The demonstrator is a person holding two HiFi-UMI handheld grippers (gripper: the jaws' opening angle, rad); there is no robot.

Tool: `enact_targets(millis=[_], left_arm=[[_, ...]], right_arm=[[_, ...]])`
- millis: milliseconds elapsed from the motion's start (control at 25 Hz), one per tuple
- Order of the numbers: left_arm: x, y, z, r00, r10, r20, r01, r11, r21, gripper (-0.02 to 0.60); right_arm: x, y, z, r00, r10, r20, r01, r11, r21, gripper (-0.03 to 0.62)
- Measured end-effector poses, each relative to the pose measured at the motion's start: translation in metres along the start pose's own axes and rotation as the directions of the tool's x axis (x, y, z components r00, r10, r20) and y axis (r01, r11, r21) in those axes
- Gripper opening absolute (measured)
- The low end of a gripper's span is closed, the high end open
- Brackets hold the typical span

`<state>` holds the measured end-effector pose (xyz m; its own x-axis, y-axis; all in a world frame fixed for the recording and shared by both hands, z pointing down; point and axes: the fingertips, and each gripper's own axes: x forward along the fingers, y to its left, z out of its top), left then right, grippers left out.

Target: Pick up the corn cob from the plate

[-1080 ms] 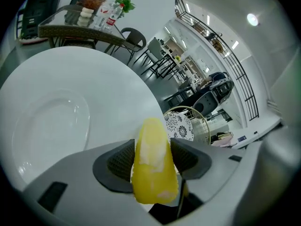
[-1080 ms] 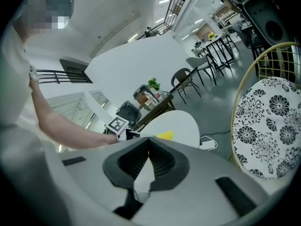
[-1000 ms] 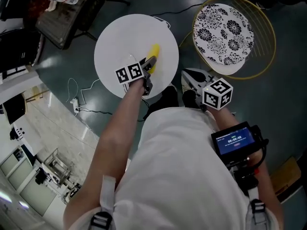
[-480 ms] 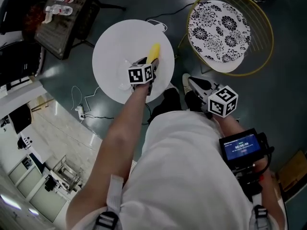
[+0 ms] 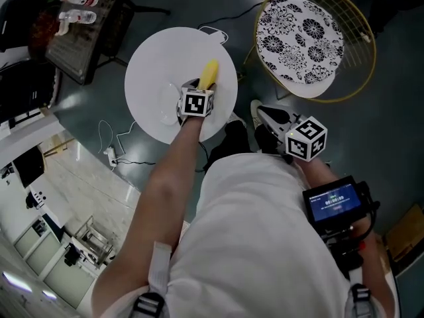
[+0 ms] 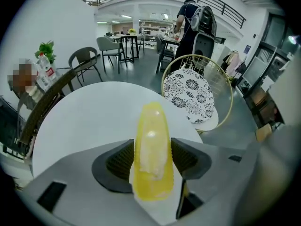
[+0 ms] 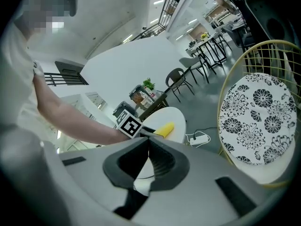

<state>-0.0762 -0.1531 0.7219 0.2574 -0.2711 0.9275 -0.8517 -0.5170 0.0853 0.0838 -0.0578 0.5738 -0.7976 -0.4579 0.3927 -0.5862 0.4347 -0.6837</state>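
Observation:
A yellow corn cob (image 6: 151, 154) sits lengthwise between my left gripper's (image 6: 151, 160) jaws, which are shut on its sides, its tip pointing away over the round white table (image 6: 80, 121). In the head view the corn cob (image 5: 209, 75) sticks out past the left gripper (image 5: 200, 87), over the table's middle. A pale plate (image 5: 168, 108) lies faintly just left of that gripper. My right gripper (image 7: 149, 150) is shut on nothing and is held close to my body. From the right gripper view the corn cob (image 7: 163, 129) shows far off on the table.
A gold wire chair with a black-and-white floral cushion (image 5: 301, 38) stands right of the table (image 5: 152, 58). A dark side table with bottles (image 5: 79, 18) is at the upper left. Cables (image 5: 122, 152) trail on the floor. Shoes (image 5: 268, 121) sit below the right gripper (image 5: 273, 116).
My left gripper has turned and shifted slightly left over the table with the corn cob between its jaws. The right gripper has barely moved.

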Motion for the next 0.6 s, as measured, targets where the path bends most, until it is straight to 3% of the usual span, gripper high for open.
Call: enact_targets(millis=[400, 600], left_arm=[[0.008, 0.0021, -0.0097, 0.999, 0.026, -0.025, -0.025, 0.998, 0.057, 0.25], [0.0047, -0.0008, -0.0071, 0.999, 0.034, 0.003, -0.035, 0.997, 0.068, 0.25]], right_arm=[[0.0047, 0.0023, -0.0078, 1.0, 0.004, -0.007, -0.004, 1.0, -0.012, 0.008], [0.0024, 0.0, -0.0066, 1.0, 0.007, -0.004, -0.007, 1.0, -0.02, 0.008]])
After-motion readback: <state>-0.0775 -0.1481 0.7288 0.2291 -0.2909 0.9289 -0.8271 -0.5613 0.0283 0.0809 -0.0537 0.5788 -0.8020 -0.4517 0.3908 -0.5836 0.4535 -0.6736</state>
